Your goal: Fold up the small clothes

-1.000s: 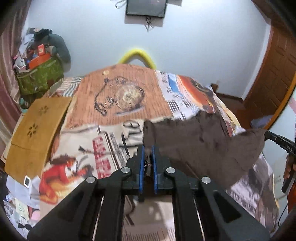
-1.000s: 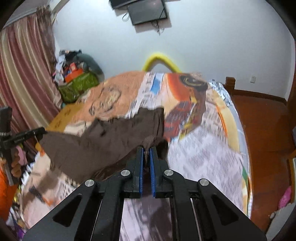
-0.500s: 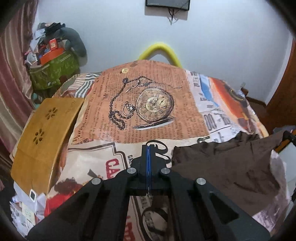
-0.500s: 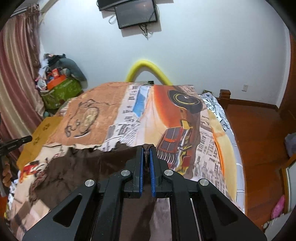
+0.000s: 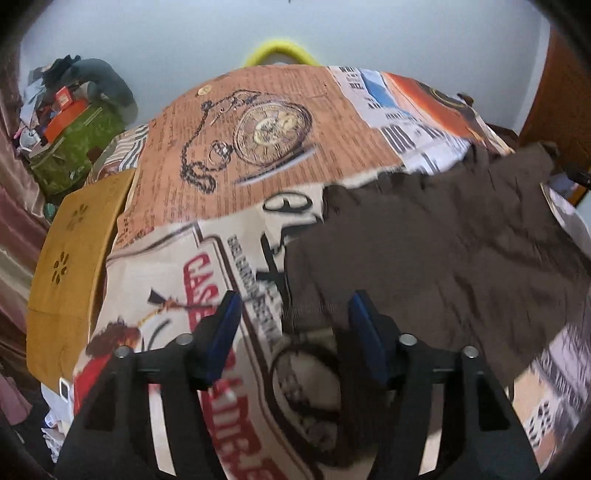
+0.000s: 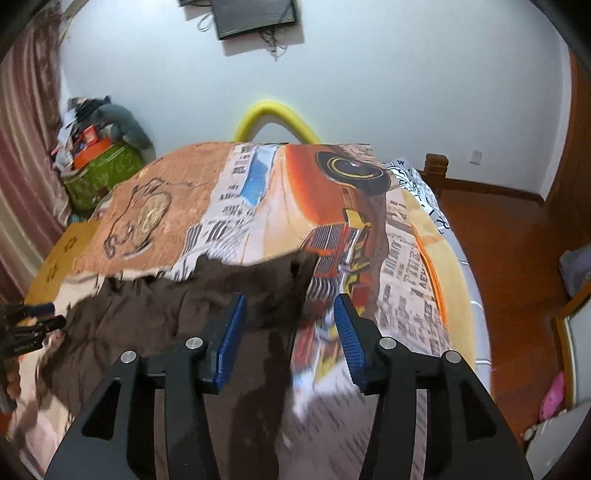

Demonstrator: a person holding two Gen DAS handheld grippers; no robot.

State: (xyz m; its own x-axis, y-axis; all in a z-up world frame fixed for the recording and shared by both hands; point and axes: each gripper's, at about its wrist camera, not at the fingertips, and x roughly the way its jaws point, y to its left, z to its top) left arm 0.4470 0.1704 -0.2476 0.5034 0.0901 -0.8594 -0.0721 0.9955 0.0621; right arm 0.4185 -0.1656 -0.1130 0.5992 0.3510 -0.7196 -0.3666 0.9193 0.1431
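A dark brown garment [image 5: 443, 258] lies spread on the printed bedcover [image 5: 166, 295], mostly flat with a few wrinkles. My left gripper [image 5: 295, 325] hovers low over its near left corner. Its jaws are opening, and the corner lies between the blue pads [image 5: 225, 332] without being pressed. In the right wrist view the same garment [image 6: 147, 325] stretches away to the left. My right gripper [image 6: 290, 332] is over its right corner, jaws opening, pads off the fabric. The left gripper [image 6: 33, 321] shows at that view's far left edge.
A wooden board [image 5: 74, 266] leans along the bed's left side. Behind it stands a green bag [image 5: 77, 147] piled with clutter. A yellow foam arch [image 6: 273, 114] rises at the far end, a screen [image 6: 255, 14] hangs on the wall, and wooden floor [image 6: 509, 240] lies to the right.
Both grippers were shut, with the brown garment stretched in the air between them. They sank toward the bed, the garment now lies on the cover, and both sets of jaws have parted.
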